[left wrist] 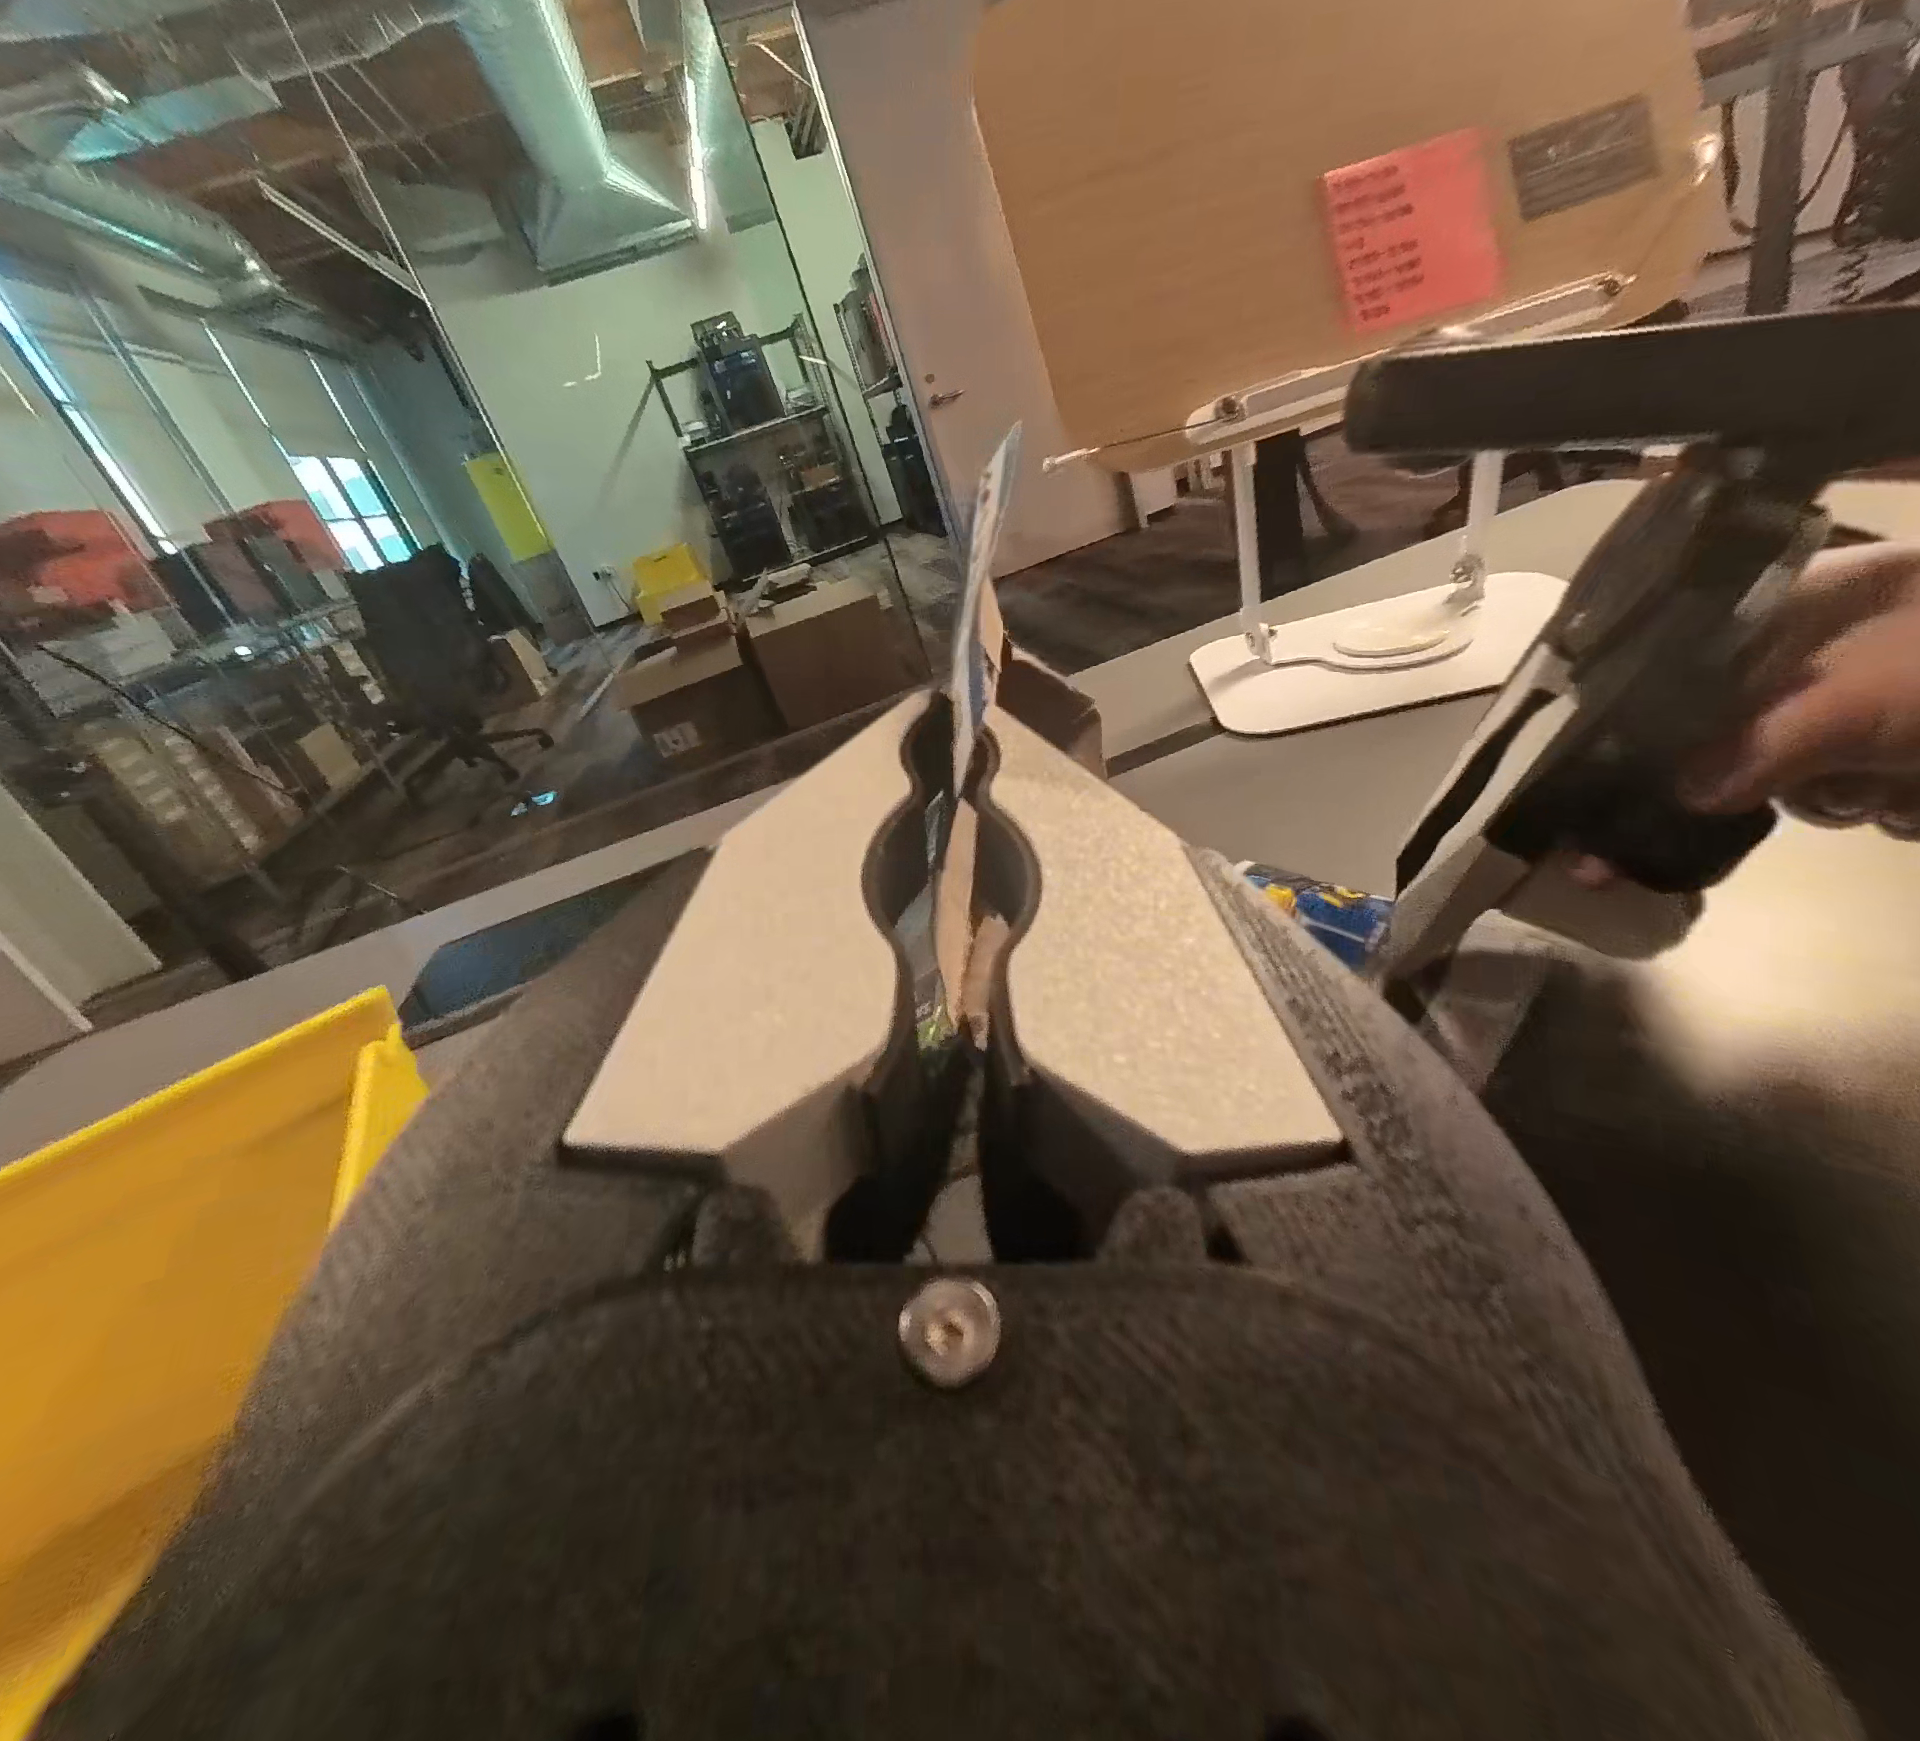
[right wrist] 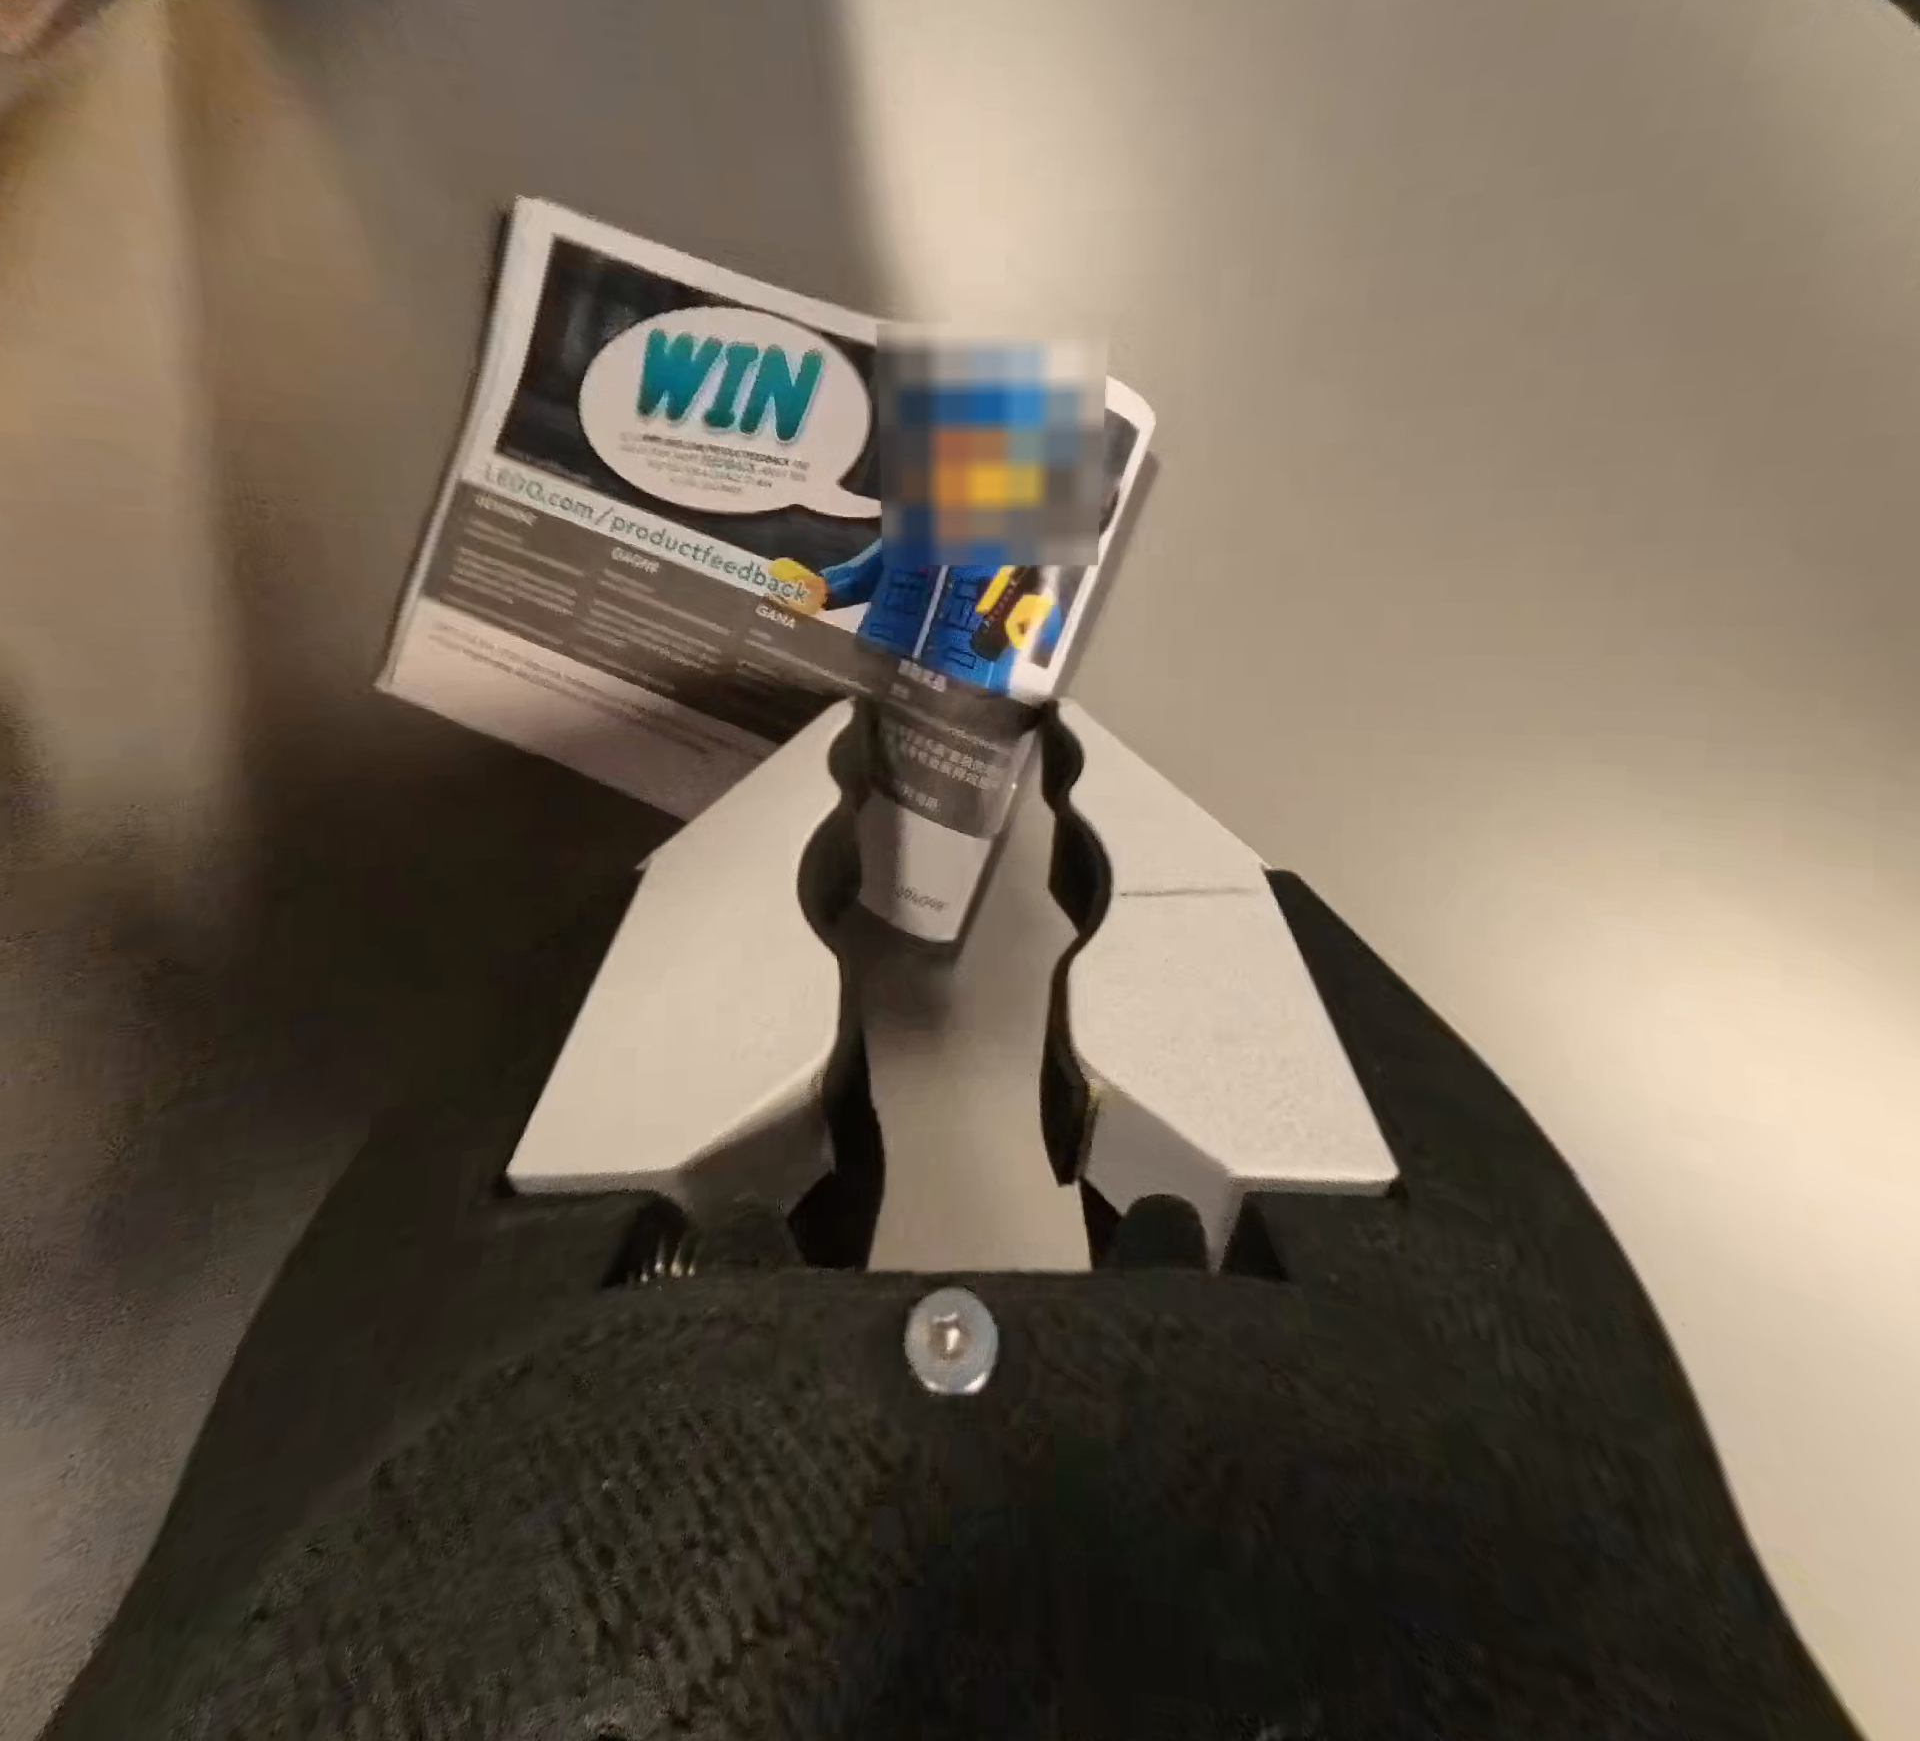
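My left gripper [left wrist: 961, 715] is shut on a thin flat cardboard piece [left wrist: 985, 548], brown on one side and printed blue and white on the other. I see it edge-on, sticking up past the fingertips. My right gripper [right wrist: 945, 735] points down at the grey table [right wrist: 1455, 341]. Its fingers stand apart around one corner of a printed booklet [right wrist: 644, 548] that shows a blue toy figure. A slit shows between the booklet and the right pad. In the left wrist view the right gripper's fingers [left wrist: 1475, 818] reach down beside a blue and yellow bit of the booklet [left wrist: 1325, 907].
A yellow bin [left wrist: 156, 1276] sits at the lower left. A white stand [left wrist: 1351, 663] carries a wooden board [left wrist: 1299, 133] on the far side of the table. A person's hand [left wrist: 1818, 704] grips the right gripper. A glass wall stands beyond the table's edge. Tip to tip, the grippers are about 20 centimeters apart.
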Motion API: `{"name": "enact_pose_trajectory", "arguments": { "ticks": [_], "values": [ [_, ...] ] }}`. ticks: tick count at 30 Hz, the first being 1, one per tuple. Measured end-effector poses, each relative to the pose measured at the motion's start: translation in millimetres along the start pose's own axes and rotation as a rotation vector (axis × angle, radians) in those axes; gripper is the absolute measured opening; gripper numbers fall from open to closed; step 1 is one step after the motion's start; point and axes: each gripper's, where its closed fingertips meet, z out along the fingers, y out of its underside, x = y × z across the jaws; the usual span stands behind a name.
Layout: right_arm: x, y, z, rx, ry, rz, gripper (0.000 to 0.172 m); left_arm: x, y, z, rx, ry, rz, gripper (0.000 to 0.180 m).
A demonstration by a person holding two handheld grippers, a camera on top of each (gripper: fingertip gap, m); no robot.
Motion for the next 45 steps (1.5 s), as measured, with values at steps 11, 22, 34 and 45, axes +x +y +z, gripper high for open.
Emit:
{"name": "enact_pose_trajectory", "arguments": {
  "ticks": [11, 22, 34, 45],
  "values": [
    [-14, -9, -35, 0.156, -0.095, -0.147, 0.001, -15, -8, -7, 0.039, 0.005, -0.130, 0.000],
    [-23, 98, -100, -0.123, -0.122, -0.358, 0.002, 58, 17, -8, -0.152, 0.391, 0.037, 0.000],
    [-33, 162, -124, 0.167, -0.042, -0.212, 0.054, 165, 19, -62, -0.311, 0.671, 0.251, 0.060],
    [-33, 164, -111, 0.008, -0.368, 0.159, 0.033, 158, 72, -74, -0.568, 0.491, 0.510, 0.060]
  ]
}}
